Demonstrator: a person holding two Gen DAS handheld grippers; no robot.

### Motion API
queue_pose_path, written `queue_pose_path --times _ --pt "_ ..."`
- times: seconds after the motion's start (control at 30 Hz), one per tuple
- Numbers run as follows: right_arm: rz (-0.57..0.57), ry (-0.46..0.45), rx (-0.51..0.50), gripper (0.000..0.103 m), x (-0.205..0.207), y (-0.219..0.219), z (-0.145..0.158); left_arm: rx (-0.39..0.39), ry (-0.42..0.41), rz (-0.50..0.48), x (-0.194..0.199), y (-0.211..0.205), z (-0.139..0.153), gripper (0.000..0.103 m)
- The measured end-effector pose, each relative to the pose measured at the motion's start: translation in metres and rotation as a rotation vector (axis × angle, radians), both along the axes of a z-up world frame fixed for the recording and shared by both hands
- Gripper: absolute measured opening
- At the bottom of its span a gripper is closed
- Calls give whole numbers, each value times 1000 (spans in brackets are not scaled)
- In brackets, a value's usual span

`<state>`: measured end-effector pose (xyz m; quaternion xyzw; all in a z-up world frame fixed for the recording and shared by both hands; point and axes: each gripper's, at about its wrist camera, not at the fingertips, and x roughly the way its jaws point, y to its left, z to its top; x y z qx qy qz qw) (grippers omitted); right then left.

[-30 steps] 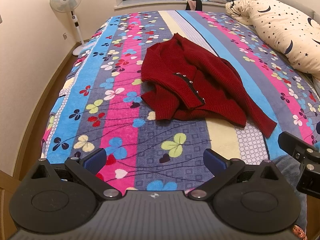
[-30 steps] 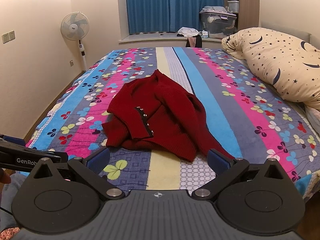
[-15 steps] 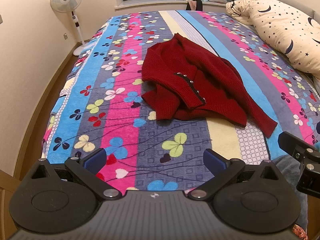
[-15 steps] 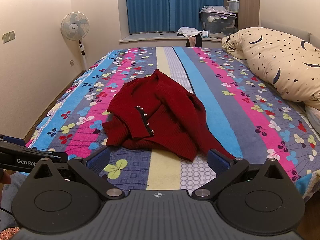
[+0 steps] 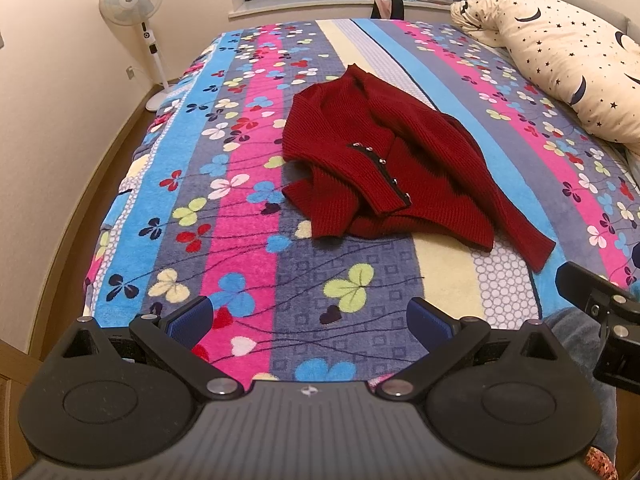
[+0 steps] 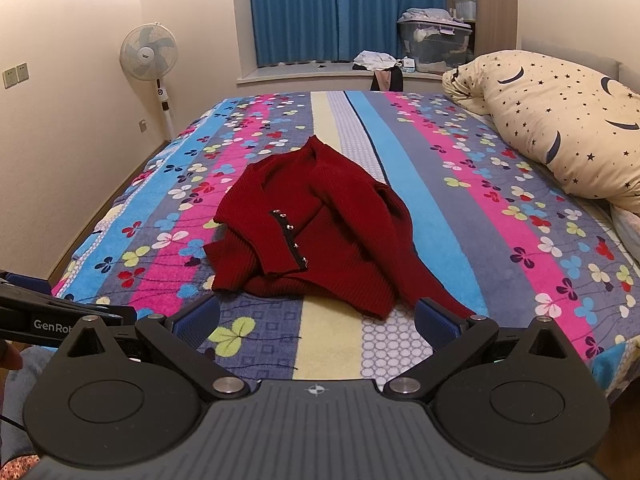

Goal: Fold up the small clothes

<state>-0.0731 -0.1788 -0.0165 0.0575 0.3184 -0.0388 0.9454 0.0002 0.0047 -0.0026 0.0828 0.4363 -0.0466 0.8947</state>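
Left wrist: one red cardigan [image 5: 392, 168], two hand-held grippers [image 5: 310, 320] [image 6: 318, 320], both spread apart.

One red sweater [image 5: 384, 168] was counted on one striped blanket [image 5: 248, 216]. One star-patterned pillow [image 5: 568, 68] was seen at the far right, and one standing fan [image 5: 132, 0] at the far left. Two grippers were counted, left gripper [image 5: 308, 320] and right gripper [image 6: 316, 324].

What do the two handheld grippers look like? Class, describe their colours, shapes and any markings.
The left gripper and right gripper match: black plastic bodies with two round discs, a ribbed grey centre plate, silver pivot bolts, angled black linkages, and blue pads on the fingers. White "GenRob" lettering marks the left gripper's side.
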Motion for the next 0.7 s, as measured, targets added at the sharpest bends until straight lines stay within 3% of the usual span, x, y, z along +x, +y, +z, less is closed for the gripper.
queue_pose_path --times 0.7 --pt "0 14 10 102 2 2 -10 7 10 3 4 0 -7 103"
